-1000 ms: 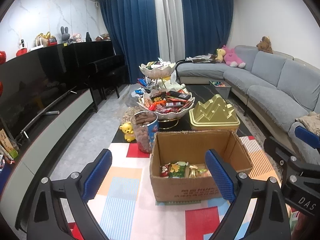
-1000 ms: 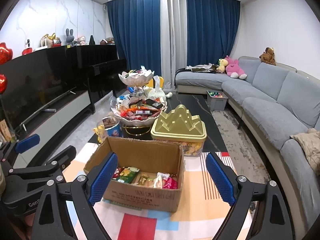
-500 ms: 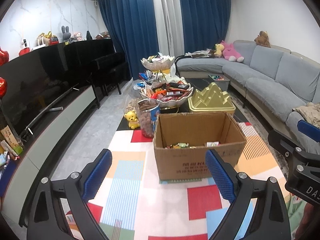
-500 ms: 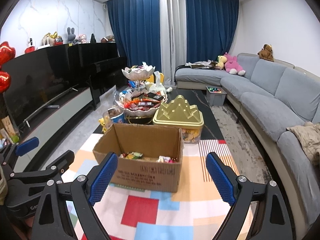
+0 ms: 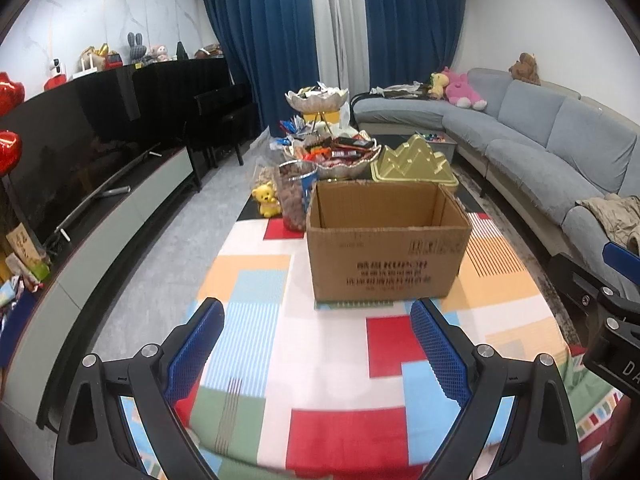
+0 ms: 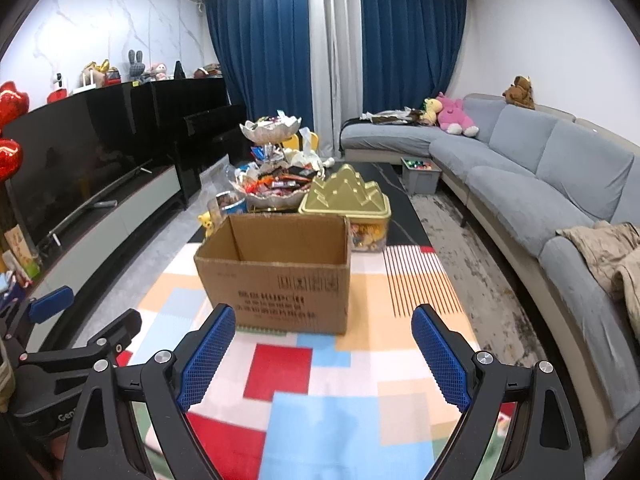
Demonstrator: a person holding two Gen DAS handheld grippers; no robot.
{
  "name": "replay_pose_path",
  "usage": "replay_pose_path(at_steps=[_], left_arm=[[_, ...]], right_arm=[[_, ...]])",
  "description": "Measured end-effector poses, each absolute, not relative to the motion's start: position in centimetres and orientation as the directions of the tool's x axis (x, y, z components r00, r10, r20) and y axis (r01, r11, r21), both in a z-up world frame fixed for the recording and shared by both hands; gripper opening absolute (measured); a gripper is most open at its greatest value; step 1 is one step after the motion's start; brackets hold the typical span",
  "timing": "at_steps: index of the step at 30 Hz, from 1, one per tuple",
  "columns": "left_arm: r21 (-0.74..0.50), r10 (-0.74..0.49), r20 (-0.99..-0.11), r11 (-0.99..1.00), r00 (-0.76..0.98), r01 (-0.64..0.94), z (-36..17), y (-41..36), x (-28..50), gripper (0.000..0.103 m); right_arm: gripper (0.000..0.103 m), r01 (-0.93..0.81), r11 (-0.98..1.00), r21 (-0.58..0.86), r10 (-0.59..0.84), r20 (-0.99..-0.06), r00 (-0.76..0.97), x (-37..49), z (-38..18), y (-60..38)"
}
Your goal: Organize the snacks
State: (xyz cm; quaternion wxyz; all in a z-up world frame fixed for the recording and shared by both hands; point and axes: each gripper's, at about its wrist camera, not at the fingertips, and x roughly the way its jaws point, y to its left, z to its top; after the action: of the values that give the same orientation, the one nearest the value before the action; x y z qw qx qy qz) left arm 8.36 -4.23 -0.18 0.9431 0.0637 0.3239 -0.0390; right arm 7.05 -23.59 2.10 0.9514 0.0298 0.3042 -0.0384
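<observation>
The cardboard box sits open in the middle of the colourful mat, and from here only its inner walls show, where a second ago the snack packets at the bottom were in plain sight. So both claws have pulled back and dropped lower! The left gripper hangs empty with its blue pads spread wide, and the right gripper is just the same, fingers apart, nothing between them, both well short of the box's near side. Behind the box at the far edge of the mat stand the gold tin, the jar of nuts and the tiered snack bowl piled high. Looks like a retreat between picks, with plenty left to sort.
</observation>
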Motion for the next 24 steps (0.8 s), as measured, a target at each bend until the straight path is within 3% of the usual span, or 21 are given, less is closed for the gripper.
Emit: replay_pose_path(at_steps=[24], left_arm=[[0.087, -0.044, -0.638, 0.988, 0.769, 0.128, -0.9, -2.7, 1.1, 0.095]], right_arm=[[0.091, 0.121, 0.992, 0.025, -0.084, -0.585, 0.807, -0.4, 2.5, -23.6]])
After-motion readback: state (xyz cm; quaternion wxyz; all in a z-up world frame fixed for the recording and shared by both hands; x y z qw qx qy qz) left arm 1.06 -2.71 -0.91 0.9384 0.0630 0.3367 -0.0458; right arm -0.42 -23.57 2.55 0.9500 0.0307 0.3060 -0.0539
